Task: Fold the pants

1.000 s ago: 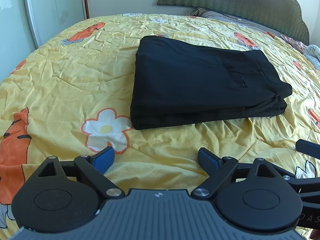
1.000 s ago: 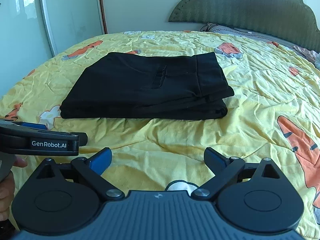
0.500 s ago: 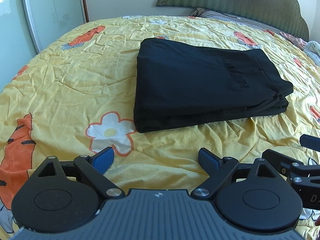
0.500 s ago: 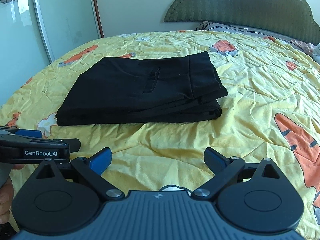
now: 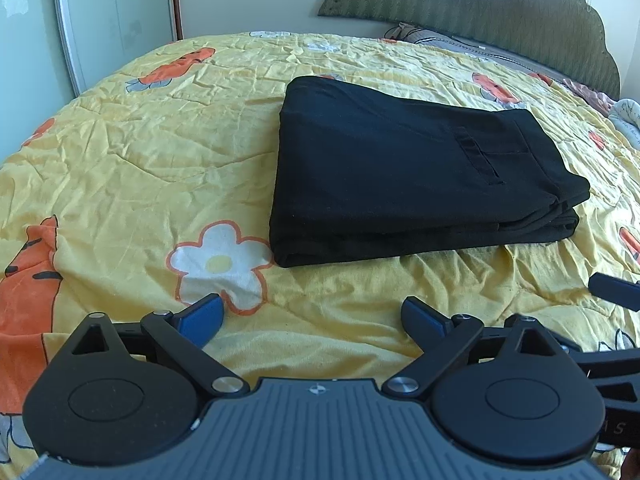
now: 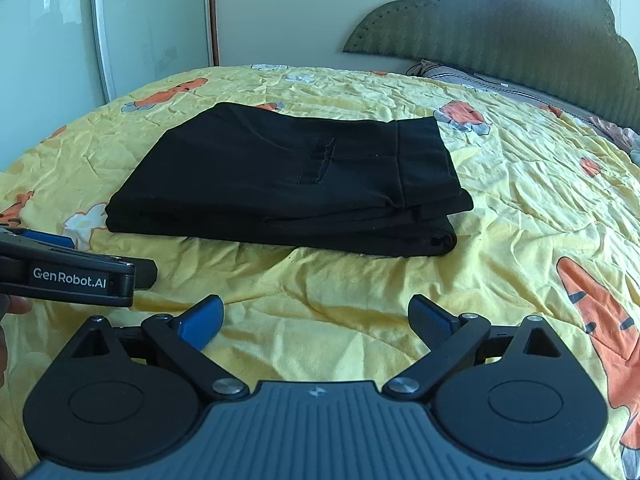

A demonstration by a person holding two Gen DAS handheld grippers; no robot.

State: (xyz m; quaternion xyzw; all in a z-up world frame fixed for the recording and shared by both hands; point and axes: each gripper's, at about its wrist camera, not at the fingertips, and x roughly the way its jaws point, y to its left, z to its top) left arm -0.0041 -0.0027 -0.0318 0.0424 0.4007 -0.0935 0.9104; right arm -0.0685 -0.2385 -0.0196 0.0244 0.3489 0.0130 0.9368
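Observation:
Black pants [image 5: 400,168] lie folded into a flat stack of layers on the yellow bedspread [image 5: 160,152], waistband end to the right. In the right wrist view the same pants [image 6: 296,180] sit in mid-frame. My left gripper [image 5: 314,314] hovers short of the stack's near edge, open, nothing between its blue pads. My right gripper [image 6: 316,318] is also open and empty, pulled back from the pants. The left gripper's body [image 6: 68,276] shows at the left edge of the right wrist view, with part of a hand behind it.
The bedspread is wrinkled, with orange tiger and white flower [image 5: 222,264] prints. A green padded headboard [image 6: 500,40] and pillows stand at the far end. Glass wardrobe doors [image 6: 52,40] run along the left. The right gripper's finger tip [image 5: 614,290] shows at the right edge.
Both grippers have drawn back and tilted a little; the pants sit slightly lower and farther in the views. The pants have not moved, and both grippers stay open.

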